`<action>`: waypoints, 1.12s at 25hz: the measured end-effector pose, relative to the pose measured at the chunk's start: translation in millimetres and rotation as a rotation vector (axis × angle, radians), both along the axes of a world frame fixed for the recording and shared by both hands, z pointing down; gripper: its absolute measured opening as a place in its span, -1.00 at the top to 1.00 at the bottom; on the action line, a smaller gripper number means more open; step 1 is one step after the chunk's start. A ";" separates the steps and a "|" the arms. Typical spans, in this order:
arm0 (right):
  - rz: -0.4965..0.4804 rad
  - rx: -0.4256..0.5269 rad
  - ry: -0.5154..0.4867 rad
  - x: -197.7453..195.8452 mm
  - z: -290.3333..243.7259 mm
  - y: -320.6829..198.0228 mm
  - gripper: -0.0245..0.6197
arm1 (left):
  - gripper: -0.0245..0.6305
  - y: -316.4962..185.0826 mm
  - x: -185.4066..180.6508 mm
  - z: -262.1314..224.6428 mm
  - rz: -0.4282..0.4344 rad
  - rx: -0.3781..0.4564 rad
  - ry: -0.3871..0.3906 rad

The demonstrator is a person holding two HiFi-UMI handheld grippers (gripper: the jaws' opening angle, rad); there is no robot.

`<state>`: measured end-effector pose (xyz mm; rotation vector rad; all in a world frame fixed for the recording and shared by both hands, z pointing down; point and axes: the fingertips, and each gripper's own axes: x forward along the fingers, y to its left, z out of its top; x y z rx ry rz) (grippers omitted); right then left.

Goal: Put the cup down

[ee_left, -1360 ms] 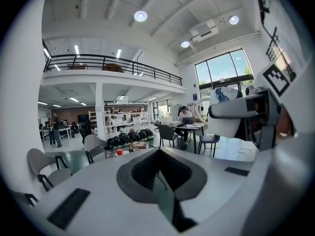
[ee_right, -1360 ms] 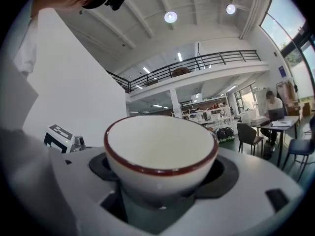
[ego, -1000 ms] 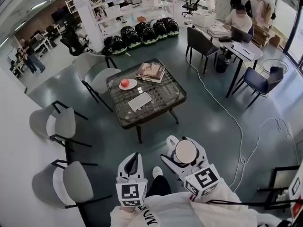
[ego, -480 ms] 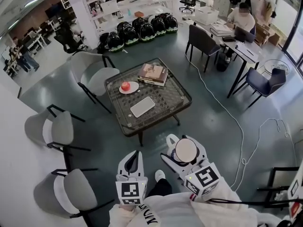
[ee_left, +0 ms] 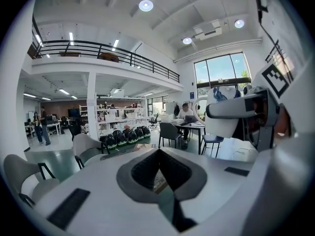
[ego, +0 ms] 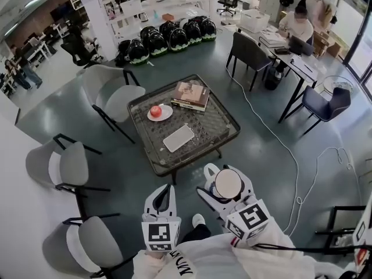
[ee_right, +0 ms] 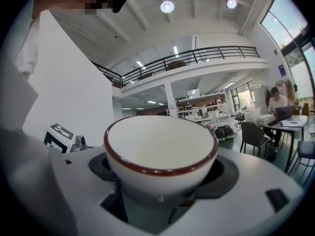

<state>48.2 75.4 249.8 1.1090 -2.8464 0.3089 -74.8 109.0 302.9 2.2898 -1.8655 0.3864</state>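
Observation:
A white cup [ego: 228, 185] with a dark red rim sits upright between the jaws of my right gripper [ego: 227, 181], which is shut on its sides. The right gripper view shows the empty cup [ee_right: 160, 149] filling the space between that gripper's [ee_right: 162, 167] pads. To its left my left gripper [ego: 164, 195] is shut with nothing in it, its dark pads meeting in the left gripper view [ee_left: 158, 154]. Both grippers hang over the floor, short of the low glass-topped table [ego: 221, 120].
On the table lie a plate with a red apple [ego: 156, 111], stacked books [ego: 190, 95] and a white flat pad [ego: 179, 138]. Grey chairs [ego: 113, 95] stand left of the table. A white cable [ego: 293, 156] runs across the floor at the right. A person sits at a desk [ego: 290, 57].
The view has moved forward toward the table, and the chairs at the left have slid down the frame. Both grippers keep their pose, with the cup still held.

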 end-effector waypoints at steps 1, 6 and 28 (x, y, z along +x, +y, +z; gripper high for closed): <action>0.003 0.000 -0.002 -3.5 -0.2 -2.7 -0.37 | 0.90 -2.2 -3.4 0.0 0.005 0.003 0.003; 0.014 -0.017 -0.004 -14.2 3.6 -15.0 -0.37 | 0.90 -11.8 -19.3 0.7 0.004 0.007 0.009; 0.006 -0.045 0.011 -21.6 27.4 -91.2 -0.37 | 0.90 -82.3 -25.4 26.3 -0.005 -0.024 0.013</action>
